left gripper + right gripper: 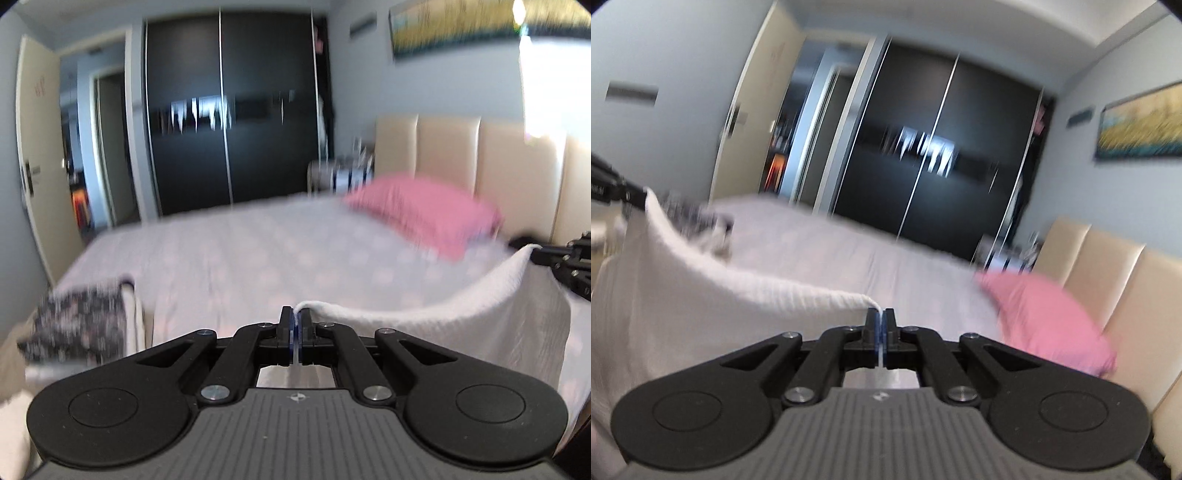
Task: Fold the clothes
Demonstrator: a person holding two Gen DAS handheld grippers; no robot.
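Your left gripper (296,314) is clenched on one top corner of the white garment (461,321), w/ a sliver of fabric pinched between the blue pads. Your right gripper (880,315) is clamped the same way on the other top corner. The garment's top edge sags in a shallow curve btwn the two grippers, and the rest of the cloth hangs down below them, at the near side of the bed (240,258).

In the left wrist view the right gripper shows at the far right edge, w/ cloth draped off it. In the right wrist view the left gripper shows at the left edge.

Beyond the garment: pale bedspread, a pink pillow (424,214) at the right against a cream padded headboard (480,162). A dark patterned cloth pile (77,325) sits at the near left. Far side: black sliding wardrobe (229,110), an open door (40,147) at left, a painting (461,29) on the right wall. The bkgd is motion-blurred in both views.
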